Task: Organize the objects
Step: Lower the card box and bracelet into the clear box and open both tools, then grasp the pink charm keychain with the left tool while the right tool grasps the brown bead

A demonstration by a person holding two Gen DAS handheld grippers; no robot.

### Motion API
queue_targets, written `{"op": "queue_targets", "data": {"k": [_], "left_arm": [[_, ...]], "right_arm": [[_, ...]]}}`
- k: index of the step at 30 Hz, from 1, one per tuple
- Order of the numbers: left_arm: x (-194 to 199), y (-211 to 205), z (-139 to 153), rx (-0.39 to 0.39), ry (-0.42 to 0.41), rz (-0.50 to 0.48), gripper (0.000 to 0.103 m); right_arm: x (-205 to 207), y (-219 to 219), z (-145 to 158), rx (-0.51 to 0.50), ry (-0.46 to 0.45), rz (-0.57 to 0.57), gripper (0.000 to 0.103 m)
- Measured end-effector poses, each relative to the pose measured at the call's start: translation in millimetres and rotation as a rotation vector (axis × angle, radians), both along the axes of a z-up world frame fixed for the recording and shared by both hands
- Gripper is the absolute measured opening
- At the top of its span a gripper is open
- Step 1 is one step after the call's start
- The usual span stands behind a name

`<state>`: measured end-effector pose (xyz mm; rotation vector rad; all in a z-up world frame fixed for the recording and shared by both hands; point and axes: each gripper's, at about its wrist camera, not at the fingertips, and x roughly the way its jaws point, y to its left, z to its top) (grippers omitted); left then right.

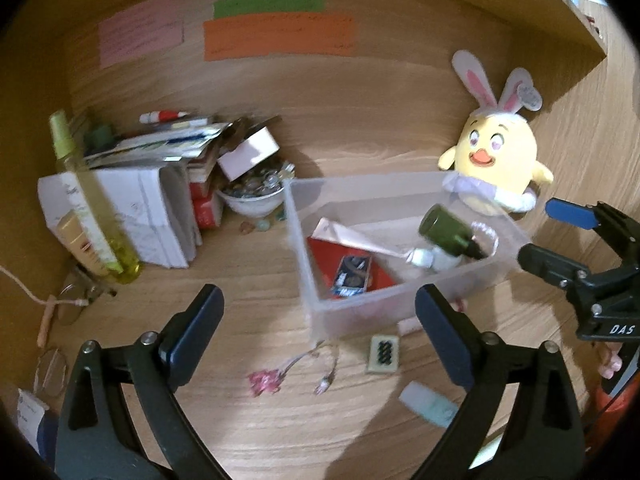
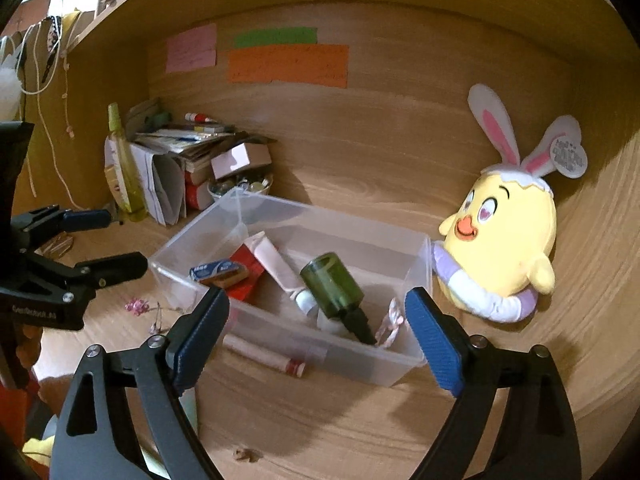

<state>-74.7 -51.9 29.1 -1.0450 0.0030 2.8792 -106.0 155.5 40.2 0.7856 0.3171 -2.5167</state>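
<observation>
A clear plastic bin [image 1: 298,240] [image 2: 192,236] stands on the wooden desk. Inside it lie a dark green bottle [image 1: 444,232] [image 2: 332,288], tilted with its cap down, a pink tube [image 2: 272,260], a red packet [image 1: 320,256] and a small blue box [image 2: 216,270]. My left gripper [image 1: 320,296] hangs open just before the bin's near-left corner, nothing between its fingers. My right gripper [image 2: 318,300] is open above the bin's near wall, over the green bottle without touching it. Each gripper shows in the other's view, the right gripper [image 1: 548,234] and the left gripper [image 2: 116,240].
Loose on the desk: a pink hair tie [image 1: 264,382], a cream card [image 1: 384,354], a pale teal tube [image 1: 428,400], a pink stick [image 2: 264,354]. A yellow plush chick [image 2: 504,240] leans behind the bin. Books [image 1: 160,184], a trinket bowl [image 1: 252,196] and a spray bottle [image 1: 92,204] crowd the left.
</observation>
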Motion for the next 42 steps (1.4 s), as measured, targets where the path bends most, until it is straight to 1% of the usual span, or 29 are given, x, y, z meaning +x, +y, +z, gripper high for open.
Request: {"op": "queue_targets", "data": {"k": [7,10,14,19,25,29,30,31,32,33,34,35,36,38,39,41,42], "left_arm": [[9,-13,-23,0.009,-0.065,0.031,0.098],[10,-15,-37,0.014,-0.106,0.040,0.098],[12,-18,-59,0.019,-0.164,0.050,0.098],[12,-22,-77,0.022,-0.221,0.056,0.098],[6,-30,-83,0.018,-0.241,0.070,0.098],[0,-38,-86,0.054,-0.243,0.080,0.096],[0,-38,-86,0.055,-0.239,0.079,0.093],[0,-37,-86,0.052,-0.239,0.071,0.081],[-1,-37,-86,0.052,-0.243,0.064,0.073],[-3,-36,-88,0.054,-0.253,0.058,0.070],[-4,-36,-89,0.059,-0.260,0.060,0.066],[-5,-37,-89,0.057,-0.256,0.064,0.063],[-5,-37,-89,0.058,-0.257,0.063,0.061],[-6,-39,-89,0.062,-0.254,0.070,0.055],[-6,-40,-89,0.062,-0.252,0.076,0.052],[-6,-44,-89,0.064,-0.247,0.095,0.039],[-7,-46,-88,0.067,-0.246,0.099,0.035]], "right_arm": [[5,3,-23,0.008,-0.074,0.006,0.088],[7,4,-33,0.026,-0.091,-0.002,0.088],[12,6,-44,0.026,-0.130,0.004,0.088],[21,2,-63,0.076,-0.168,0.014,0.088],[36,-4,-84,0.101,-0.225,0.055,0.088],[44,-3,-92,0.106,-0.255,0.068,0.086],[46,-3,-93,0.104,-0.263,0.075,0.085],[48,-3,-95,0.101,-0.268,0.079,0.083],[50,-3,-96,0.100,-0.272,0.078,0.080],[51,-2,-97,0.100,-0.277,0.080,0.076],[52,-2,-98,0.098,-0.282,0.082,0.069],[53,-2,-100,0.096,-0.288,0.083,0.063],[53,-2,-101,0.096,-0.297,0.083,0.061],[52,-2,-105,0.093,-0.314,0.080,0.050],[50,-3,-105,0.093,-0.321,0.081,0.047],[51,-3,-106,0.095,-0.313,0.078,0.036],[52,-3,-106,0.093,-0.311,0.081,0.032]]}}
